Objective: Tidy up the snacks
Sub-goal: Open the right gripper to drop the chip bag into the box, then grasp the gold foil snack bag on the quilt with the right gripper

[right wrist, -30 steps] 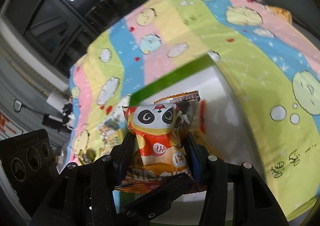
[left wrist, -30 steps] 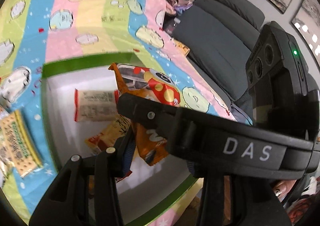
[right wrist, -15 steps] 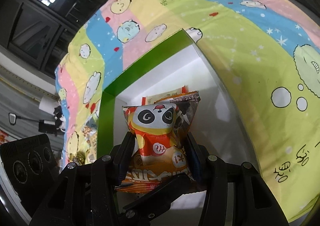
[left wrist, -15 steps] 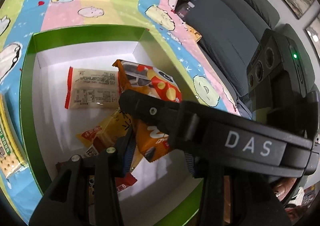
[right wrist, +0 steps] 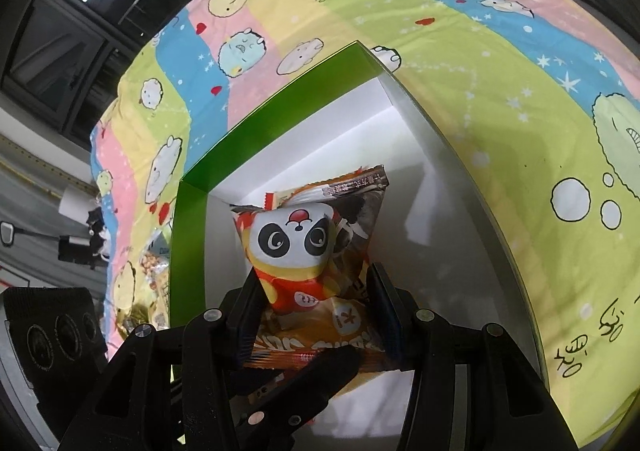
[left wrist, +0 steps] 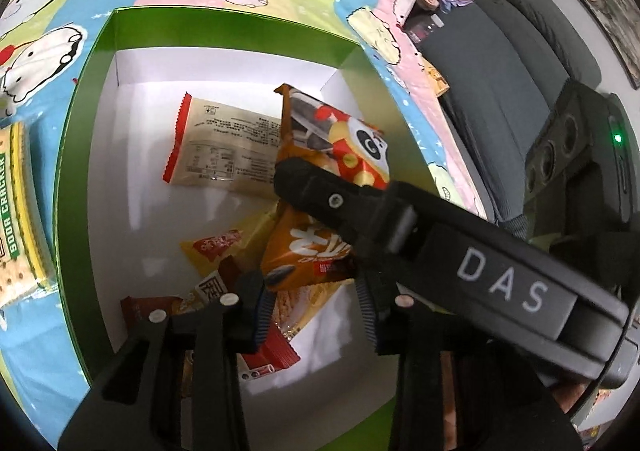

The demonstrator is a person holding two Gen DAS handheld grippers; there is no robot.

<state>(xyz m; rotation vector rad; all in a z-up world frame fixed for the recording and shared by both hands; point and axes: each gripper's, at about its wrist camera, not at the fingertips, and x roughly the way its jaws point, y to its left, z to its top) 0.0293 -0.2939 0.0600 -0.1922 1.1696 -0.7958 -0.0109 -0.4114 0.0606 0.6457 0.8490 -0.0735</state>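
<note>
A panda snack bag (right wrist: 304,247), orange and red, stands upright between my right gripper's (right wrist: 316,283) pads, which are shut on its lower half. It hangs inside the green box (right wrist: 280,103) with white walls. In the left wrist view the same bag (left wrist: 340,143) is crossed by the right gripper's finger (left wrist: 332,203). My left gripper (left wrist: 312,291) sits just below, jaws apart and closing, with the bag's bottom edge at its fingertips and no clear pinch. One left finger (right wrist: 304,383) shows under the bag.
In the box (left wrist: 76,131) lie a beige packet with red ends (left wrist: 224,155), a yellow packet (left wrist: 224,247) and red-brown packets (left wrist: 148,307). A soda cracker pack (left wrist: 20,219) lies on the cartoon cloth (right wrist: 440,51) left of the box. A grey sofa (left wrist: 500,71) stands beyond.
Both grippers have sunk toward the box and the panda bag now hangs inside its walls. The left view has rolled, and the left jaws stand slightly narrower.
</note>
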